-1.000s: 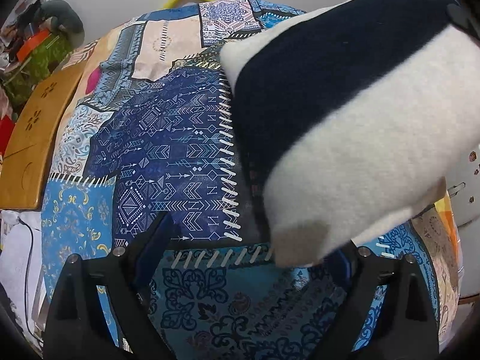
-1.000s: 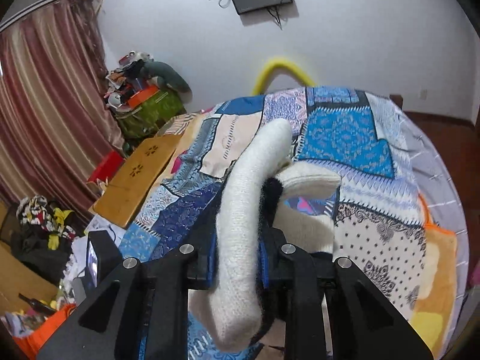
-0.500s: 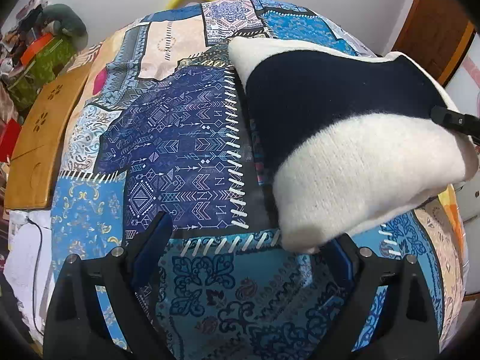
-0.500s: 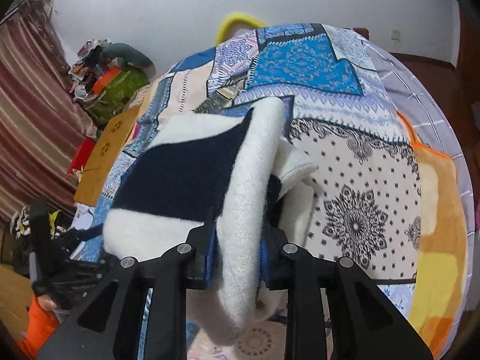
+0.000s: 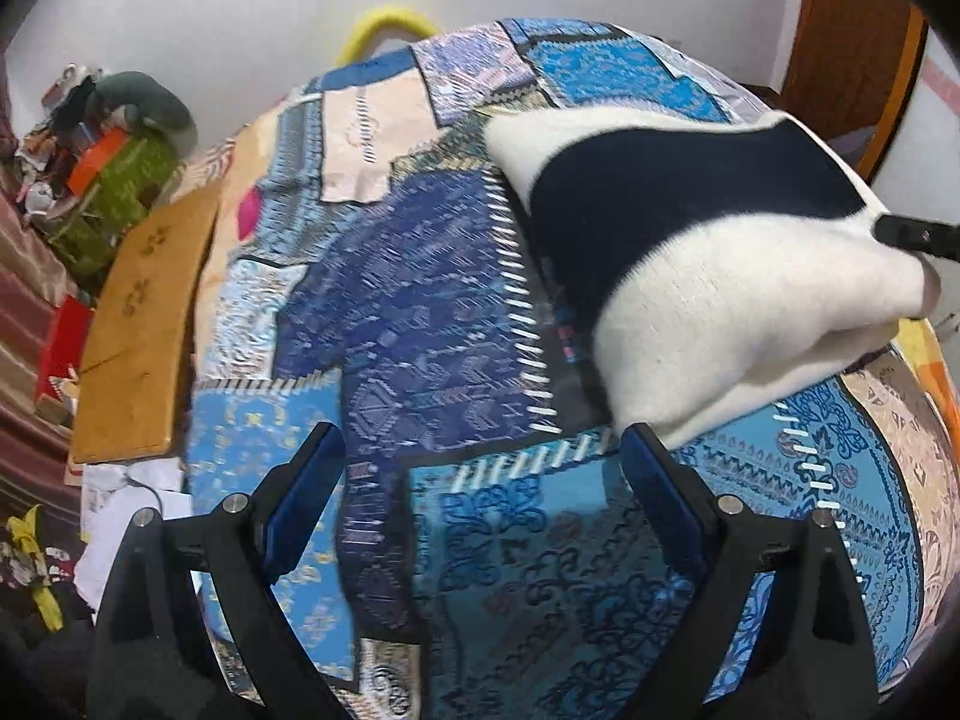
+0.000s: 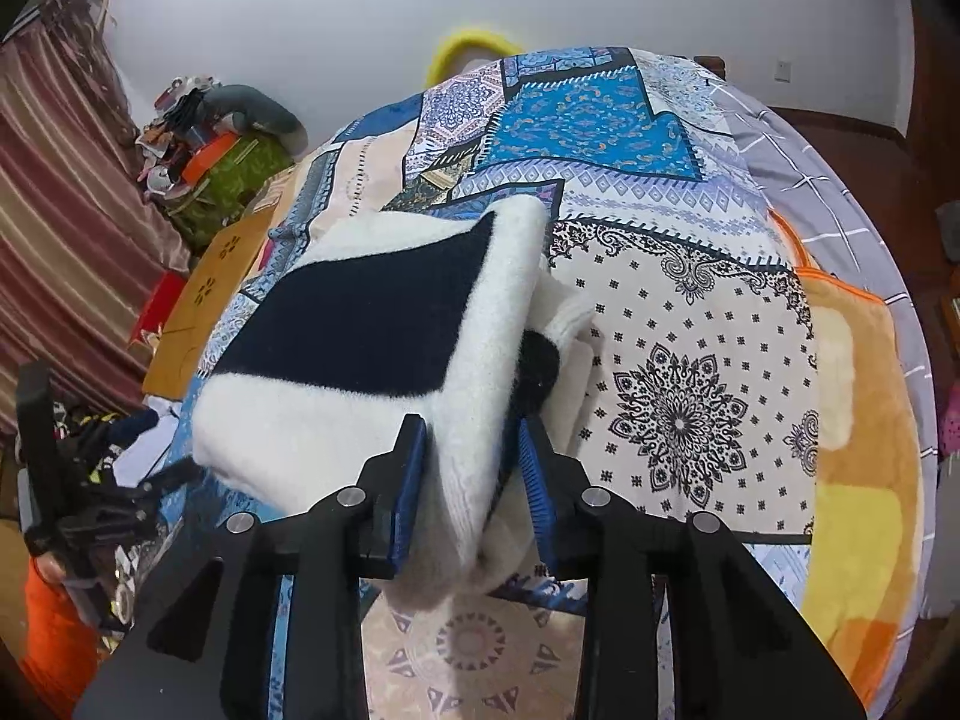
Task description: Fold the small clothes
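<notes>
The right claw (image 6: 471, 480) is pinching a folded white and dark blue knitted cloth (image 6: 372, 336). The cloth fills the middle left of the right wrist picture and sits over the patchwork bed cover (image 6: 678, 324). In the left wrist picture the same cloth (image 5: 708, 252) is at the upper right. The left claw (image 5: 483, 474) is spread wide at the bottom, with nothing between its fingers. One finger (image 5: 657, 480) is just beside the cloth's lower edge. A wooden board (image 5: 144, 330) lies at the left.

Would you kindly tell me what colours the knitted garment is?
The knitted garment is white with a broad navy band, clearest in the right wrist view.
</notes>
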A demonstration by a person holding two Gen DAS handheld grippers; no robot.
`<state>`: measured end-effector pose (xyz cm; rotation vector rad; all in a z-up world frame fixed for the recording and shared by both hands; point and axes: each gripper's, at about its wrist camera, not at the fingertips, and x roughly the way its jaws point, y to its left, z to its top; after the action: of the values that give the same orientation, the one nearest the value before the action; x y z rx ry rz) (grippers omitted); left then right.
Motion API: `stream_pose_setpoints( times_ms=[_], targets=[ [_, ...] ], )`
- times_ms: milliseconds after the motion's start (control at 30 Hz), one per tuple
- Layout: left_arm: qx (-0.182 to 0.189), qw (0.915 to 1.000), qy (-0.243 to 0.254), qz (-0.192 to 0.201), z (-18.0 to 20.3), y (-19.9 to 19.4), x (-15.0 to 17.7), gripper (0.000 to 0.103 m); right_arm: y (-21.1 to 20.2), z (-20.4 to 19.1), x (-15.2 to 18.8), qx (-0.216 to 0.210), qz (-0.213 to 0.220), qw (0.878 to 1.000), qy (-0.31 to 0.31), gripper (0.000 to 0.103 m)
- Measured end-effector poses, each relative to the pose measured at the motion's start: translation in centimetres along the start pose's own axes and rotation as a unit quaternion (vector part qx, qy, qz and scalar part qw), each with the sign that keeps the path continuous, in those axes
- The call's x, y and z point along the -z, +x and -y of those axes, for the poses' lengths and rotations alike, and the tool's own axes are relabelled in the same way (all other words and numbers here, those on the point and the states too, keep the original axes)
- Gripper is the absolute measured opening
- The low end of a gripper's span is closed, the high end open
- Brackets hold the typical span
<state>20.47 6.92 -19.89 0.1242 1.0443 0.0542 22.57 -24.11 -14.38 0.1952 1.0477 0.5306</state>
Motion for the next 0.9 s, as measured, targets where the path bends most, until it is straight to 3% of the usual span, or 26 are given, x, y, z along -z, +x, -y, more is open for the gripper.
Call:
stream_pose_setpoints(
  times_ms=[267, 467, 567, 667, 900],
  targets=[
    [0.026, 0.9975, -0.064, 0.017, -1.7, -1.0, -2.5, 0.094, -0.6, 0.7, -0.1, 0.005, 0.005, 1.0, 0.016, 0.056],
    [0.058, 0.9945, -0.081, 0.03, -1.4, -1.5, -5.2, 0.094, -0.8, 1.4, -0.9, -0.006, 0.006, 0.999, 0.042, 0.059],
    [0.078, 0.9932, -0.083, 0.026, -0.8, -1.3, -6.6, 0.094, -1.0, 1.3, -1.5, -0.02, 0.015, 0.998, 0.049, 0.075],
    [0.093, 0.9924, -0.079, 0.016, 0.0, -0.3, -7.7, 0.094, -0.5, 1.0, -2.0, -0.021, 0.015, 0.999, 0.042, 0.077],
    [0.124, 0.9888, -0.075, -0.035, 1.9, 3.1, -8.5, 0.094, 3.1, 1.1, -1.5, -0.021, -0.037, 0.998, 0.039, 0.077]
  ],
)
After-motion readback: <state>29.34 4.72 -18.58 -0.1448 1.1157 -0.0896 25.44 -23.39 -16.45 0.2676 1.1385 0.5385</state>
